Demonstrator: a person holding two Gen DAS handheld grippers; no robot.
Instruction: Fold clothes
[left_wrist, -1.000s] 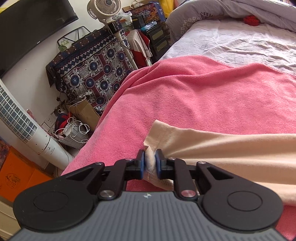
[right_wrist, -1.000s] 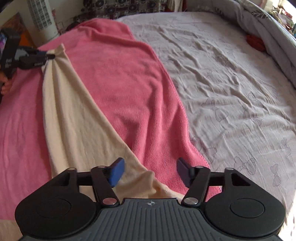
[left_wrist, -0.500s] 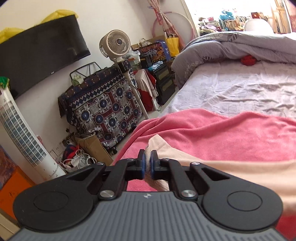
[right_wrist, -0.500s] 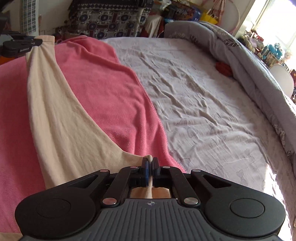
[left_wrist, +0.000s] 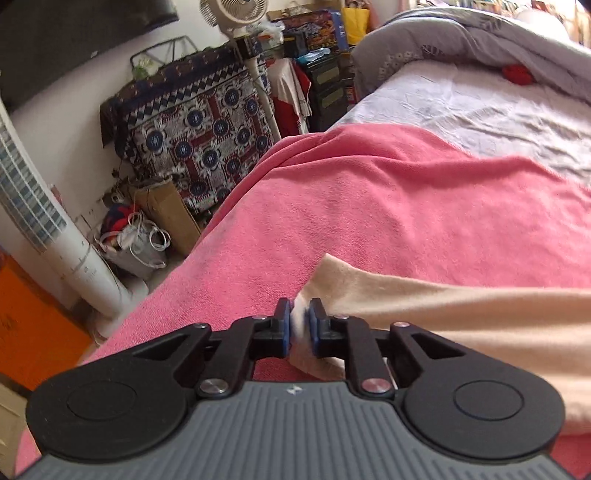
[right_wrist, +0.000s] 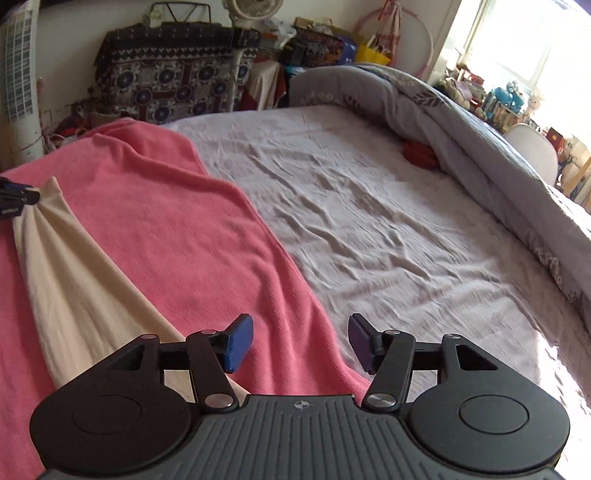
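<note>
Cream garment (left_wrist: 461, 314) lies stretched in a long band across the pink towel (left_wrist: 388, 206), which covers the near side of the bed (right_wrist: 388, 221). Left gripper (left_wrist: 300, 325) has a bunched corner of the garment between its blue pads, cloth filling the narrow gap; jaws are opening. In the right wrist view the same corner fans out from the left gripper (right_wrist: 18, 197) at the far left edge of the towel. Right gripper (right_wrist: 301, 341) hovers over the towel's right edge, jaws spread wide and opening, nothing between them; the garment's near end passes under its left finger. Beyond the towel: wrinkled grey sheet, rolled grey duvet (right_wrist: 461, 122) along the far side, small red item (right_wrist: 419, 153) beside the duvet. Left of the towel, off the bed: white tower fan (left_wrist: 40, 229), patterned cloth over furniture (left_wrist: 199, 140), cardboard box (left_wrist: 166, 210), pedestal fan (left_wrist: 236, 9).
</note>
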